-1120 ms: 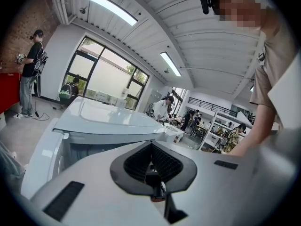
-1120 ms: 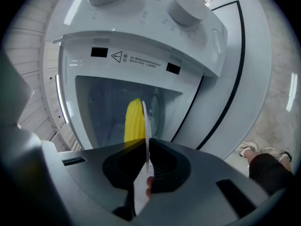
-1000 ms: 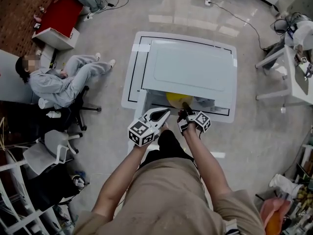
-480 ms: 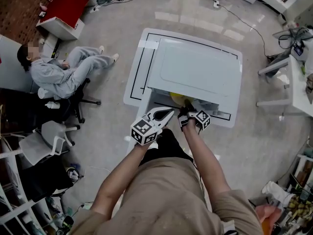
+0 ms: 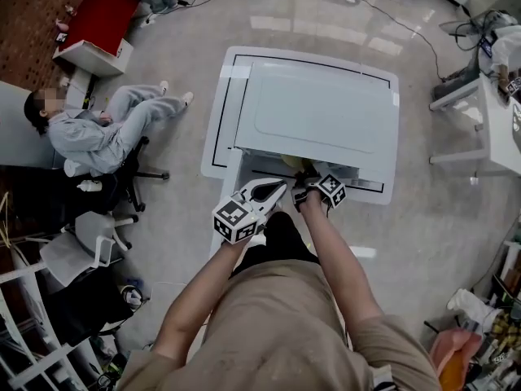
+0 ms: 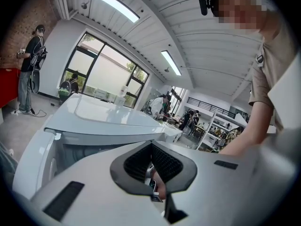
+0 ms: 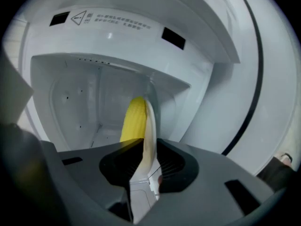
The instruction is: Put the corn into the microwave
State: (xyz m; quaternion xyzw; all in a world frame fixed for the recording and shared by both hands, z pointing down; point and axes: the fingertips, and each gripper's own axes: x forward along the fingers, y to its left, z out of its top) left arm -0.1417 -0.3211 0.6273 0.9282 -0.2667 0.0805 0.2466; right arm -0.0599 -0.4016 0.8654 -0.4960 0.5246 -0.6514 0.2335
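Observation:
A white microwave [image 5: 326, 112] stands on a white table [image 5: 213, 137], its door [image 5: 232, 173] swung open to the left. My right gripper [image 5: 308, 174] reaches into the cavity [image 7: 80, 102]. The yellow corn [image 7: 133, 119] points into it, and only a sliver of the corn [image 5: 295, 163] shows from above. A pale husk strip [image 7: 148, 135] runs between the right gripper's [image 7: 143, 161] jaws, which have just been opening and stand slightly apart. My left gripper [image 5: 278, 187] hangs beside it at the door, shut and empty. The microwave top [image 6: 103, 114] lies beyond the left gripper [image 6: 155, 185].
A person sits on an office chair [image 5: 89, 137] left of the table. A red box [image 5: 106, 15] lies at the far left and a second white table [image 5: 496, 120] stands at the right. Cables run over the floor behind the microwave.
My right gripper has pushed further under the microwave's top with the corn, so less yellow shows from above. The left gripper has stayed put.

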